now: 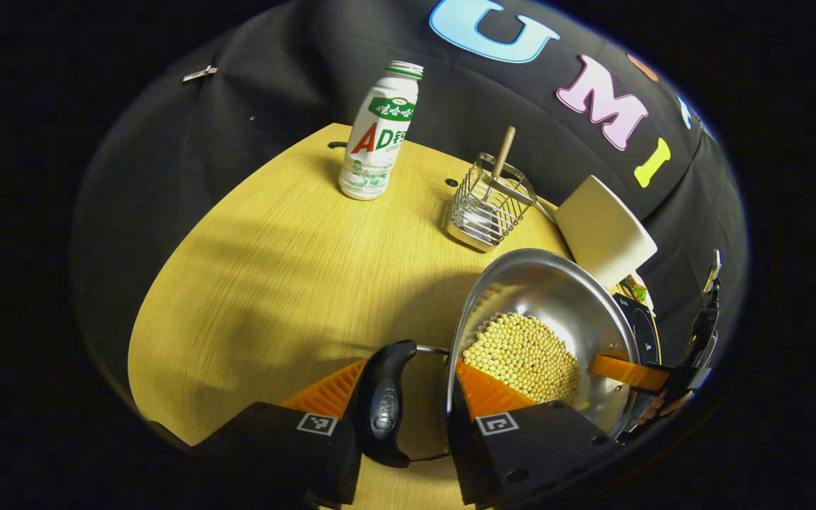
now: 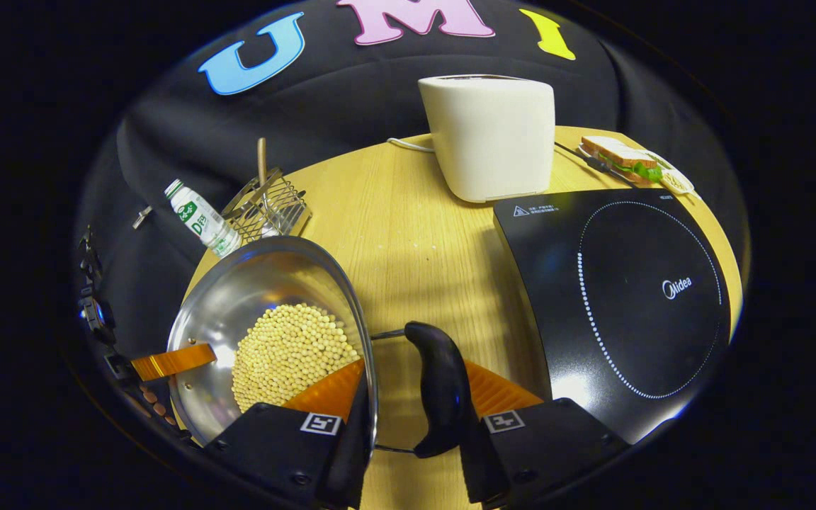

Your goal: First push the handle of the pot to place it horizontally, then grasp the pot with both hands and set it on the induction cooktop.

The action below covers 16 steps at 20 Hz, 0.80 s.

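Observation:
A steel pot (image 1: 557, 290) (image 2: 252, 283) half full of yellow beans (image 1: 521, 354) (image 2: 287, 347) is held over the wooden table (image 1: 273, 283), left of the black induction cooktop (image 2: 627, 297). My left gripper (image 1: 408, 375) clamps one side: the black handle (image 1: 383, 404) lies level between its fingers, one finger outside it, the other inside the rim. My right gripper (image 2: 415, 368) grips the opposite handle (image 2: 443, 397) the same way. Each view also shows the other gripper's finger inside the far rim (image 1: 627, 372) (image 2: 174, 361). I cannot tell whether the pot rests on the table.
A white appliance (image 2: 489, 134) stands behind the cooktop, with a sandwich (image 2: 624, 159) on a plate to its right. A wire basket (image 1: 489, 205) holding a wooden stick and a white drink bottle (image 1: 380, 134) stand at the table's back, beyond the pot.

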Tool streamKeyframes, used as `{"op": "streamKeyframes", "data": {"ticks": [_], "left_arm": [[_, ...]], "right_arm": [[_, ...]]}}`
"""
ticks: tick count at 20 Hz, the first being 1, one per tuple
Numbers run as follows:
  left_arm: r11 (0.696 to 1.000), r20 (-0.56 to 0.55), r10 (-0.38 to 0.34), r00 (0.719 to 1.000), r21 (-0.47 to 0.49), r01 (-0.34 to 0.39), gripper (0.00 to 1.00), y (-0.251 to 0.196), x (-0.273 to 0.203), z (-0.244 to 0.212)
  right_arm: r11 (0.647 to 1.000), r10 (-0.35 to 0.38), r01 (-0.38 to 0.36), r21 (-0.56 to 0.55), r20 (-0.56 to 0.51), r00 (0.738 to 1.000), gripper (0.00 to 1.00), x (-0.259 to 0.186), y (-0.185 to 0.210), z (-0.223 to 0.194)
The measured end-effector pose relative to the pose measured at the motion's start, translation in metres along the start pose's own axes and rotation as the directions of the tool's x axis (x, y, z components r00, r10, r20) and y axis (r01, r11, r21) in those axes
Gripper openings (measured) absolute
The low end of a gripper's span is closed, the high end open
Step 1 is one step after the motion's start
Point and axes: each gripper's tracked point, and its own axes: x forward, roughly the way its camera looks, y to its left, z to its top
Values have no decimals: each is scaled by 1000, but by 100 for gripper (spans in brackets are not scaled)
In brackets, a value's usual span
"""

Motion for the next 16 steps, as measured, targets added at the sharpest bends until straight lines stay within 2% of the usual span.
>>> {"op": "streamKeyframes", "data": {"ticks": [8, 16], "left_arm": [[999, 56, 35, 998, -11, -34, 56, -28, -46, 6], [999, 75, 28, 997, -31, -26, 56, -92, -63, 0]], "right_arm": [[997, 63, -60, -51, 51, 997, 58, -38, -4, 29], [994, 84, -77, -74, 92, 992, 58, -78, -52, 60]]}}
